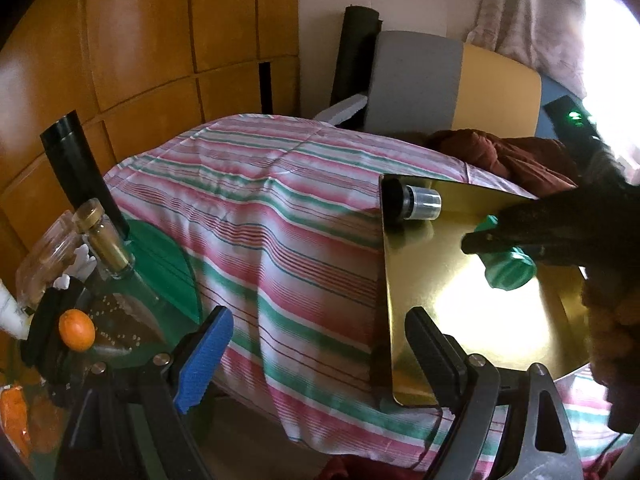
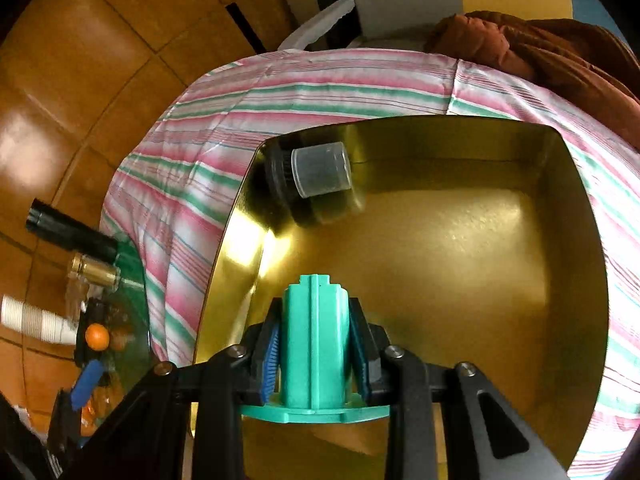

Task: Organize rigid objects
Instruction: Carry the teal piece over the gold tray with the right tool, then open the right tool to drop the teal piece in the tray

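A gold metal tray point(image 2: 576, 200) lies on a bed covered with a pink, green and white striped cloth point(image 1: 280, 220). In the tray's far left corner lies a small dark bottle with a clear cap point(image 2: 320, 176). My right gripper point(image 2: 316, 348) hangs over the near part of the tray, shut on a teal plastic piece point(image 2: 314, 320) with a ribbed body and a flat flange. In the left wrist view the teal piece point(image 1: 508, 272) is just above the tray floor. My left gripper point(image 1: 320, 356) stands open with nothing in it at the tray's near left corner.
A green glass side table point(image 1: 168, 264) at the left holds a glass bottle with a gold cap point(image 1: 104, 240), an orange ball point(image 1: 76, 330) and stacked paper cups point(image 2: 36, 318). A brown cloth point(image 2: 540, 52) is bunched at the bed's far side.
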The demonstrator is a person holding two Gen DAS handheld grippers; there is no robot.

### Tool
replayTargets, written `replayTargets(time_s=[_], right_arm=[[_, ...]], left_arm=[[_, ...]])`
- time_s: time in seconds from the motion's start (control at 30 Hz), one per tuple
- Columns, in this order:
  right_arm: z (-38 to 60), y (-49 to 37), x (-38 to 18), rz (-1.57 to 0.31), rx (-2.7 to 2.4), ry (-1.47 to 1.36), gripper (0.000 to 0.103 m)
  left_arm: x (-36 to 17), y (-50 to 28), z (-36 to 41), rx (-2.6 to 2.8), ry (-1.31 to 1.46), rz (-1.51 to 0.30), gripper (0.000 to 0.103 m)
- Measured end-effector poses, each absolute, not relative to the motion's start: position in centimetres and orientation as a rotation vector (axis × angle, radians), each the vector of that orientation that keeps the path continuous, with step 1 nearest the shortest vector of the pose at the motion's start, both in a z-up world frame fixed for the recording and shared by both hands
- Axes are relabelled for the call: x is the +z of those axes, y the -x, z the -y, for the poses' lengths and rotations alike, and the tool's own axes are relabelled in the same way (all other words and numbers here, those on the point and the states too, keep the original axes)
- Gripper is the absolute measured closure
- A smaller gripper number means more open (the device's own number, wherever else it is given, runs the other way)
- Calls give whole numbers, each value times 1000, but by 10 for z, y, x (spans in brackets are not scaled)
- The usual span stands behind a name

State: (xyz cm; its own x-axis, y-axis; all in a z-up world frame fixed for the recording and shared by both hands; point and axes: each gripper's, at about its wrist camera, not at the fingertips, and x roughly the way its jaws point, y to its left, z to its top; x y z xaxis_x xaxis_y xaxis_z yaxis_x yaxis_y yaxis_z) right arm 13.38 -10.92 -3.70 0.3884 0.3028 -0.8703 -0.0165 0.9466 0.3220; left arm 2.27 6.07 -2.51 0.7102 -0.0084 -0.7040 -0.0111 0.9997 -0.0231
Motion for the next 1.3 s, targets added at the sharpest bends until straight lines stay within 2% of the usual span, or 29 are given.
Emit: replayTargets(time_s=[0.47,0.53,0.6,0.67,1.0,1.3], right_arm=[[72,-199,-65,-1234,152,-297,73],[73,-206,-70,-1243,188,-370,72],[75,-206,-73,-1251,191,-400,66],[76,-203,-70,-1236,208,-409,62],[99,-163,-41,-1116,231,-367,62],[127,-104,-11,-980,206,-187,62]], left_arm=[[-29,-27,-67,1,53,-791,15],[-29,-27,-69,-1,57,-790,15],[-29,-28,-69,3,59,-789,15],[-30,-28,-71,6,65,-791,15],[-31,-27,-68,7,65,-804,15],[-22,-21,-52,-26,20,-785,15]])
